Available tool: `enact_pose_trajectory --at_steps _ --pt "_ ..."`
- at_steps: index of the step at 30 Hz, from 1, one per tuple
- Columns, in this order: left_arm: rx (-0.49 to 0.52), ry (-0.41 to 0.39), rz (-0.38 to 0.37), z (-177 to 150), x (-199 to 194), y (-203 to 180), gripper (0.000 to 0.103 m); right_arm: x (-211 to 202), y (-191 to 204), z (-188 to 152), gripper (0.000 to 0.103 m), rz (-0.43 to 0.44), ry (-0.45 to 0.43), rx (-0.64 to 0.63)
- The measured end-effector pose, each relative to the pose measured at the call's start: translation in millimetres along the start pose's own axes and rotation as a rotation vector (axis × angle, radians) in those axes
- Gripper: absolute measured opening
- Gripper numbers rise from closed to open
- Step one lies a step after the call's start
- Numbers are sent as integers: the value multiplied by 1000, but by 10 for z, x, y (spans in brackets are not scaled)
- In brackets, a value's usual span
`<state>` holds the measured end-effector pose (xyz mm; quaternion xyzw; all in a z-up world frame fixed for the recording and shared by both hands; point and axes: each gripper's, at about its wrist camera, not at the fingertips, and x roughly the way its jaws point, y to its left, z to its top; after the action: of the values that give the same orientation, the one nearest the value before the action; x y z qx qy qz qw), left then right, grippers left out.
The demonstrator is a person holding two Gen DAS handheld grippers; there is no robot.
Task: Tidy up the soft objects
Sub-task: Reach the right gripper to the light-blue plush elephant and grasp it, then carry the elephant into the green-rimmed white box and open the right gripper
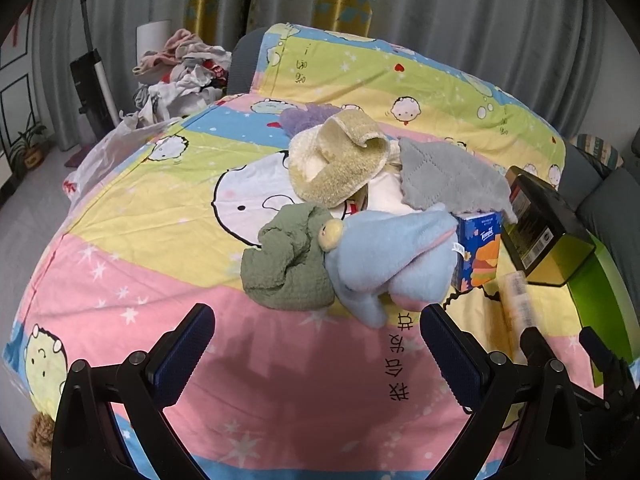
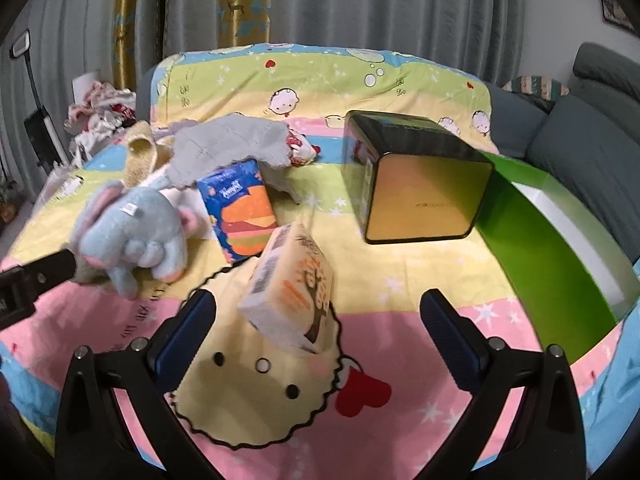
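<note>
1. My left gripper (image 1: 318, 344) is spread wide and holds nothing; it hangs over the pink band of the cartoon bedsheet (image 1: 120, 216).
2. Just ahead of its fingers lies the blue plush elephant (image 1: 392, 256). Long axis runs from ahead-right, by the tissue pack, down toward the gripper; one limb points back at the gap between the fingers.
3. A green waffle cloth (image 1: 288, 264) is bunched against the plush on its left, touching it. Beyond both, further ahead: a yellow-green towel (image 1: 344, 160) looped over a cream one, and a grey quilted cloth (image 1: 444, 176) draped to the right.
4. A blue Tempo tissue pack (image 1: 480, 252) stands upright just right of the plush, its top under the grey cloth's edge.
5. My right gripper (image 2: 318, 328) is also spread, gripping nothing. Between its fingers, slightly ahead, sits a cream-and-orange tissue pack (image 2: 292, 296), blurred and tilted, long axis running ahead-left to near-right. I cannot tell whether it rests on the sheet.
6. Ahead-right of that gripper: a black-and-gold tin box (image 2: 420, 184) on its side, and to the right of it an open green box (image 2: 560, 248).
</note>
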<state>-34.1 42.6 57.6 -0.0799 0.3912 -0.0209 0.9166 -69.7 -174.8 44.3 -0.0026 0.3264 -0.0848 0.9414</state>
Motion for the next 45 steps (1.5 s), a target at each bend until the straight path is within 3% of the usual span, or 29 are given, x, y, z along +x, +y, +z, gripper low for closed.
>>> enact_pose_trajectory --at_steps 6,10,11,18,23,27,33,34,35,37,39,41,45 --pt "-18 -8 -22 17 -33 42 103 -55 11 14 94 42 -6 0" --pt "-43 -8 -55 52 -42 86 101 -109 -3 111 76 162 28 39" --pt "-52 -4 -68 59 -32 96 100 -125 -9 153 75 203 37 58" --pt "-131 49 -128 65 118 177 90 42 199 569 78 540 195 150" --pt "-151 26 -173 94 113 168 89 371 506 759 85 586 312 122" --pt "-126 24 -239 139 145 65 82 674 609 826 93 634 391 150" --pt "-112 47 -343 167 258 -95 57 960 706 666 95 723 485 159" --pt "-100 53 -356 174 279 -132 50 972 673 642 88 718 482 171" --pt "-91 60 -358 174 299 -157 46 970 652 634 72 696 466 168" --pt "-75 84 -370 159 330 -219 36 947 591 618 69 709 466 175" --pt "-60 86 -390 143 294 -278 35 880 506 603 62 734 468 192" --pt "-33 67 -412 158 216 -360 35 809 440 626 45 769 450 215" --pt "46 22 -451 172 8 -547 35 559 294 677 38 800 380 219"
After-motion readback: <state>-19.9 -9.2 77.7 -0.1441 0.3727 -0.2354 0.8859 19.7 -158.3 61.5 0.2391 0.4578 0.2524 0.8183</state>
